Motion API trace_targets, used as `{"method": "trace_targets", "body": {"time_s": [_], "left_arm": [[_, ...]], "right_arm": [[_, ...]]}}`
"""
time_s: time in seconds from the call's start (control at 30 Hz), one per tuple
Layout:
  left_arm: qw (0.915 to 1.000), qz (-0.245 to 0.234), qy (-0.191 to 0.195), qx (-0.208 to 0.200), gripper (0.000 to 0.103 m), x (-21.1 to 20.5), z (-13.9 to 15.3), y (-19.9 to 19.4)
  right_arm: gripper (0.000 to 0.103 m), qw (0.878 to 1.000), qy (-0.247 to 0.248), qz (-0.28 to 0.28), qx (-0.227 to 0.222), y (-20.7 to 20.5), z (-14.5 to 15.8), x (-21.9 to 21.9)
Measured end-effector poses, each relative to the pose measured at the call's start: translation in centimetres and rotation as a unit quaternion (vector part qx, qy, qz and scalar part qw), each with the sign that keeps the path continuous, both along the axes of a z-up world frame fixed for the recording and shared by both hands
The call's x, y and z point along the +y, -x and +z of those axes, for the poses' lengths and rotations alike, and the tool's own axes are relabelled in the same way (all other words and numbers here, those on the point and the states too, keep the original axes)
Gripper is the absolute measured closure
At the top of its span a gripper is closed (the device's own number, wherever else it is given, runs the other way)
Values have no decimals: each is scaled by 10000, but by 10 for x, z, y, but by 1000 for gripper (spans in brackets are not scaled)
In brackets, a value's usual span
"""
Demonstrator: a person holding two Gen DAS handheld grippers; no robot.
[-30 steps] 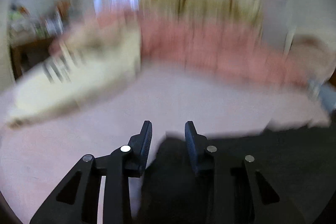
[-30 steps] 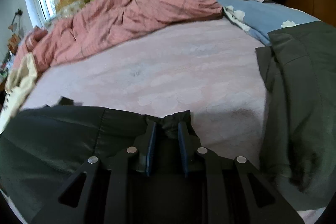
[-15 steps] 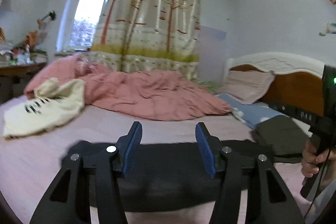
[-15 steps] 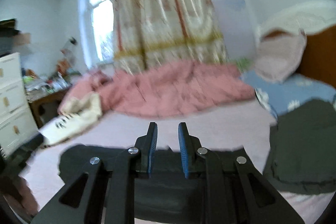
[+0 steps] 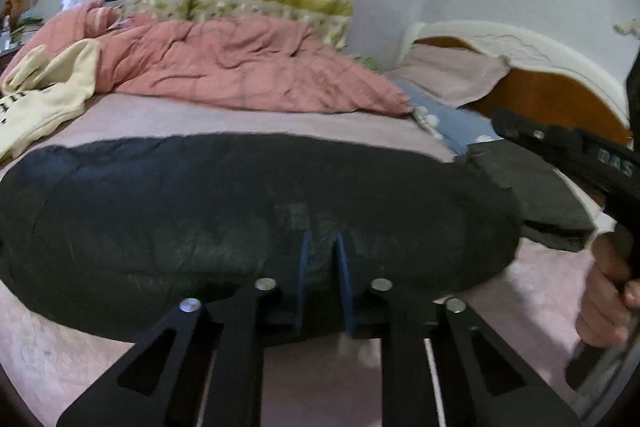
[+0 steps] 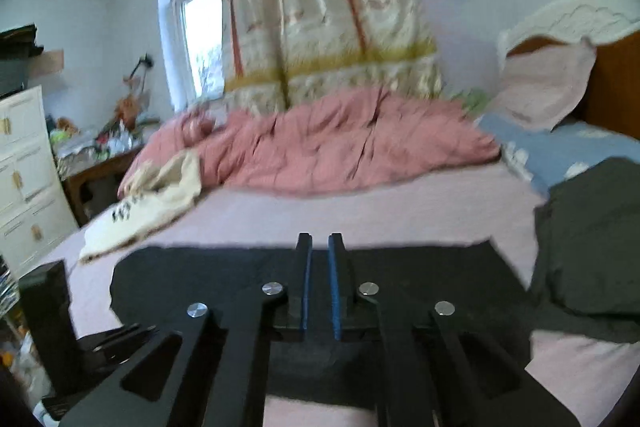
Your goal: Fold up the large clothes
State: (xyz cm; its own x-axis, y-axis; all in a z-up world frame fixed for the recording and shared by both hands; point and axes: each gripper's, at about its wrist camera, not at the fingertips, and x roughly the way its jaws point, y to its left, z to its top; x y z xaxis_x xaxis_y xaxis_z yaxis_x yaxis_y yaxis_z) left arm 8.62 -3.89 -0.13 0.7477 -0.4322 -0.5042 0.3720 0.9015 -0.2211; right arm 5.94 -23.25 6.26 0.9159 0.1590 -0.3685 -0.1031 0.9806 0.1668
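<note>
Dark garment [image 5: 248,211] lies flat across the near part of the bed [image 6: 360,211], a long matte slab with a soft, faintly creased surface and a rounded far edge in the left view; in the right view its far edge runs straight with a notched corner at 2 o'clock. Left tool [image 5: 321,247] is closing, blue pads narrow over the garment's near edge; can't tell if cloth is pinched between them. Right tool [image 6: 319,247] is clenched over the same garment, nothing seen gripped between the pads. Open pink sheet beyond the far edge at 12 o'clock is free room up to the rumpled pink quilt [image 6: 340,143]. Cream garment [image 6: 152,203] with dark lettering is crumpled at 10 o'clock, apart from the dark one. Second dark folded pile [image 6: 592,247] at 3 o'clock, just beside the garment's right end. A hand [image 5: 604,291] grips a tool handle at 4 o'clock in the left view. Patterned curtain [image 6: 320,27] hangs behind.
</note>
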Motion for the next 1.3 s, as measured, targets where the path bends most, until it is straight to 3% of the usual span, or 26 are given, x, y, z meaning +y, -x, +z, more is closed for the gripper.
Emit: {"method": "trace_targets", "body": {"time_s": [0.07, 0.1, 0.2, 0.3, 0.33, 0.4, 0.57, 0.67, 0.73, 0.77, 0.83, 0.93, 1.13, 1.3], "left_arm": [[9997, -160, 122, 154, 94, 0, -3, -2], [9991, -244, 174, 299, 103, 0, -4, -5], [9945, -540, 522, 732, 103, 2, -15, -14], [9886, -536, 300, 1374, 102, -9, -39, -29], [9878, -517, 374, 1417, 101, -8, -44, -31], [9877, -480, 556, 1378, 100, -3, -45, -32], [9904, -410, 663, 1145, 100, -1, -43, -23], [9921, -390, 949, 725, 101, 11, -29, -10], [9922, -237, 1168, 359, 101, 24, -16, 2], [9938, -88, 1058, 331, 101, 25, -12, 3], [9950, -135, 807, 570, 101, 19, -18, -7], [9896, -246, 890, 1102, 101, 19, -35, -23], [9890, -109, 665, 1318, 100, 10, -43, -28], [9880, -49, 600, 1425, 100, 11, -46, -31]], "right_arm": [[101, 9996, 199, 7, 201, -5, -5, 6], [101, 9994, 170, 92, 298, -8, -8, 7], [101, 9972, -142, 406, 612, -17, -17, 7], [101, 9868, -510, 962, 1197, -34, -30, 12], [101, 9837, -580, 1063, 1332, -38, -34, 14], [101, 9764, -707, 1298, 1577, -47, -42, 22], [101, 9656, -324, 1250, 2256, -78, -56, 51], [101, 9534, -391, 1414, 2637, -97, -62, 65], [101, 9520, -608, 1402, 2652, -100, -59, 63], [101, 9562, -582, 1367, 2521, -98, -53, 63], [101, 9606, -498, 1385, 2359, -94, -43, 64], [101, 9544, -518, 1402, 2586, -99, -42, 68], [101, 9193, -321, 1303, 3700, -127, -83, 83], [101, 9296, -401, 1142, 3482, -143, -85, 83]]}}
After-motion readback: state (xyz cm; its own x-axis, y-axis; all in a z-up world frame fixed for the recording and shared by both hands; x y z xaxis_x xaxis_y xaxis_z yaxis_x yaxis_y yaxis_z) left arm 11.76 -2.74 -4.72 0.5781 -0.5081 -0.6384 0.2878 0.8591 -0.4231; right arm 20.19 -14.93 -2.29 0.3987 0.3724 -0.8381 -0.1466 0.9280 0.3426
